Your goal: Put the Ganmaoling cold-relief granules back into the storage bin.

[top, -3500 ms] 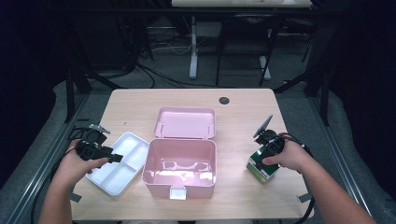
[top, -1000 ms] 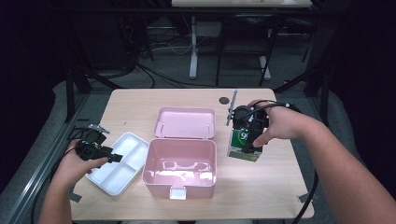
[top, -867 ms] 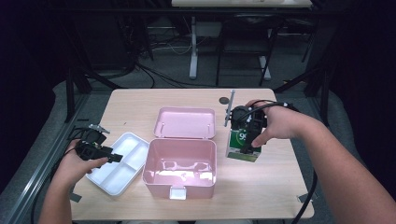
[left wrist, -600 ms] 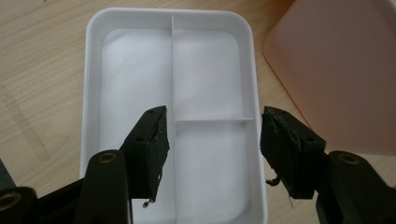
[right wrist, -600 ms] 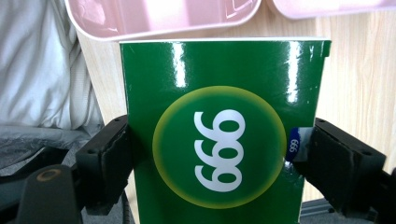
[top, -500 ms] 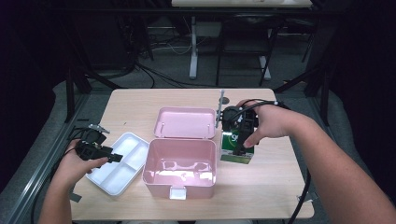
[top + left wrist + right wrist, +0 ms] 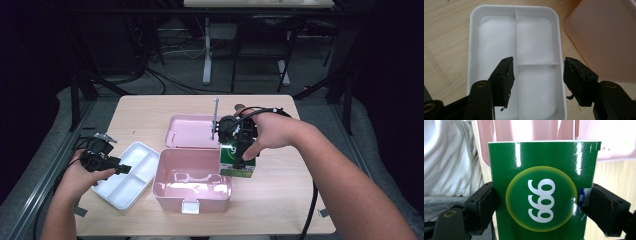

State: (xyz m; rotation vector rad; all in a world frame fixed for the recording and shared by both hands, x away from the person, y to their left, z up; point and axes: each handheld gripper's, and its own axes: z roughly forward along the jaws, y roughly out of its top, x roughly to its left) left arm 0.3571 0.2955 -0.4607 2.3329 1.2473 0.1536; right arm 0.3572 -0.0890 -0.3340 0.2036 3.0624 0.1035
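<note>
Green and glossy, the carton (image 7: 544, 192) sits pinched between the jaws of the right gripper (image 7: 539, 205), its round yellow-edged emblem with white numerals facing the camera and pink plastic close behind it. From above, the right gripper (image 7: 239, 145) holds the carton (image 7: 237, 162) upright at the right rear corner of the open pink box (image 7: 192, 182), beside its lid (image 7: 192, 131). Over at the left, the left gripper (image 7: 537, 75) hovers with jaws spread above the white divided tray (image 7: 516, 32) lying on the wooden surface (image 7: 280, 200).
</note>
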